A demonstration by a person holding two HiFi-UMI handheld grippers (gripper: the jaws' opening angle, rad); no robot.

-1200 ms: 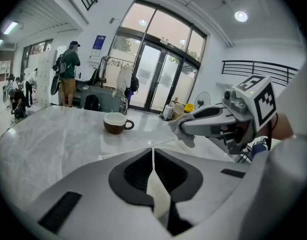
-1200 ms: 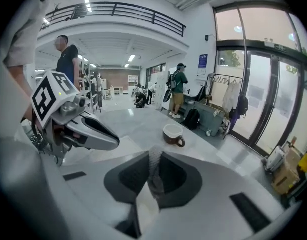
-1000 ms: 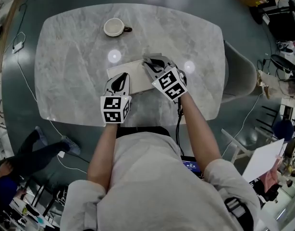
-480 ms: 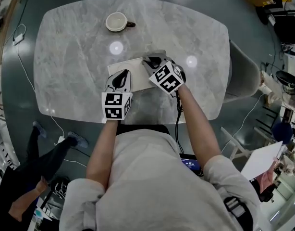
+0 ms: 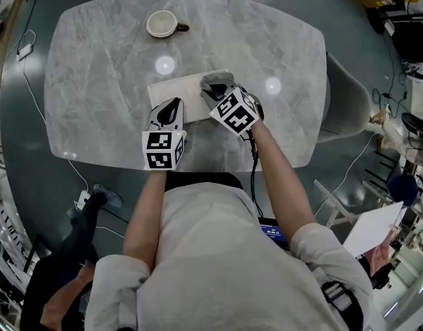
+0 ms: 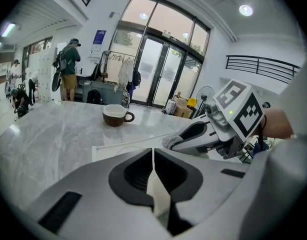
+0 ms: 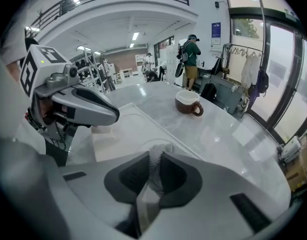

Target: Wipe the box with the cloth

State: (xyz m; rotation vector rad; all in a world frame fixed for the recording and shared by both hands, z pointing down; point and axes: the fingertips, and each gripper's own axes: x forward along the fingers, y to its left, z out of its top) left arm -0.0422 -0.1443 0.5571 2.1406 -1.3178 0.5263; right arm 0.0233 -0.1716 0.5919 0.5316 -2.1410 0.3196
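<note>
A flat white box [image 5: 173,90] lies on the marble table [image 5: 94,81]. My left gripper [image 5: 171,106] is at the box's near edge, and in the left gripper view its jaws are shut on a thin white edge of the box [image 6: 157,194]. My right gripper [image 5: 215,92] is shut on a grey cloth [image 5: 217,81] and presses it on the box's right end. The right gripper view shows the cloth [image 7: 154,164] pinched between the jaws over the box top [image 7: 128,129], with the left gripper [image 7: 88,109] at the left.
A white cup with a dark handle [image 5: 162,23] stands at the table's far side, well behind the box. A chair [image 5: 342,102] is at the table's right edge. A person [image 5: 67,267] stands on the floor at the lower left. Cables run along the left.
The right gripper has shifted only slightly with the cloth on the box's right end. The left gripper keeps its place at the near edge. The person on the floor has moved.
</note>
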